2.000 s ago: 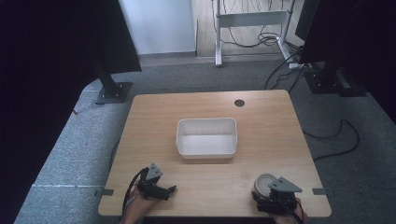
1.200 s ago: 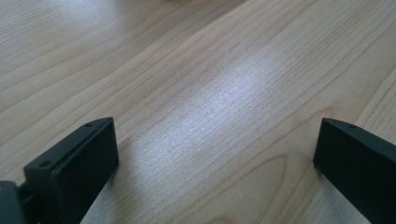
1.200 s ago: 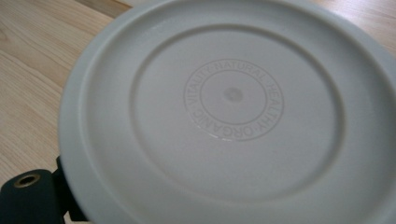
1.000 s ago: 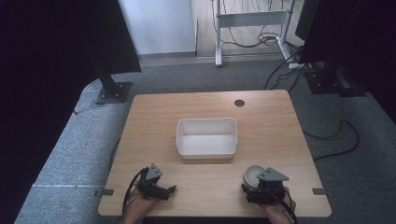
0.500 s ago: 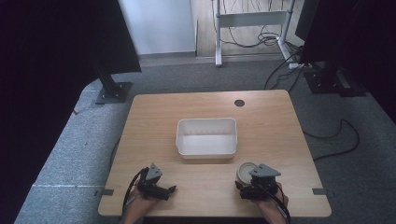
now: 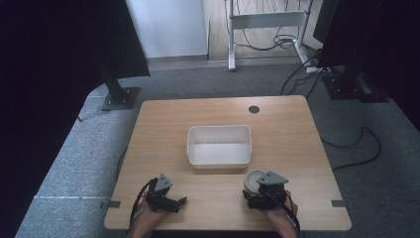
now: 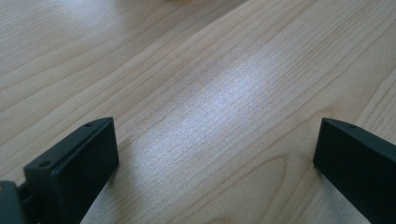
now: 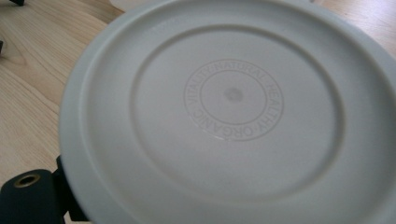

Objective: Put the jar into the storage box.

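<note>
While its jaws hide beneath, right tool (image 6: 258, 194) around a white lid (image 8: 224, 112) (grip unclear), left tool (image 6: 168, 200) apart.

Left claw (image 6: 181, 201): low at near-left counter (image 6: 297, 129) edge, jaws spread wide, nothing between | Right claw (image 6: 253, 187): near-right edge, closed around a round white lid (image 8: 229, 112) | Hands: left hand (image 6: 144, 214), right hand (image 6: 280, 214) enter from bottom.
</note>
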The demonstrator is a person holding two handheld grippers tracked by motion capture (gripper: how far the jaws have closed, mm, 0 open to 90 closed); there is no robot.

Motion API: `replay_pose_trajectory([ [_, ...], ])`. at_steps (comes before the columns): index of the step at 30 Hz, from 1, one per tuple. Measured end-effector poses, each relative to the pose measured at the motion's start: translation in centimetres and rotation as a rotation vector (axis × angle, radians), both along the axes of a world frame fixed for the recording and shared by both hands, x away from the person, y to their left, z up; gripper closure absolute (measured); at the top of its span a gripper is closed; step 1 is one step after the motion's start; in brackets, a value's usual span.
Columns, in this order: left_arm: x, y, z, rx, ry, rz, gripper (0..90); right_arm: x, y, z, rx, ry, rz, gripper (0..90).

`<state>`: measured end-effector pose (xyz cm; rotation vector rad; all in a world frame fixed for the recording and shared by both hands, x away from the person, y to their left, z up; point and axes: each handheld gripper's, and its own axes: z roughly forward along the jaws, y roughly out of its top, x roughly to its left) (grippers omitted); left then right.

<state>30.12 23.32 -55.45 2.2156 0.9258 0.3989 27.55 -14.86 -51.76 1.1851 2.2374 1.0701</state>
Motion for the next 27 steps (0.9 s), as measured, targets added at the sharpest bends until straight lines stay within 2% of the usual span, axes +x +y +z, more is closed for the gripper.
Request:
replay_pose_trajectory([
  [27,0.0,0.0,0.0,0.0,0.0,0.0,0.0,1.9,3.7,0.7,0.023,-0.026,0.056,8.9],
])
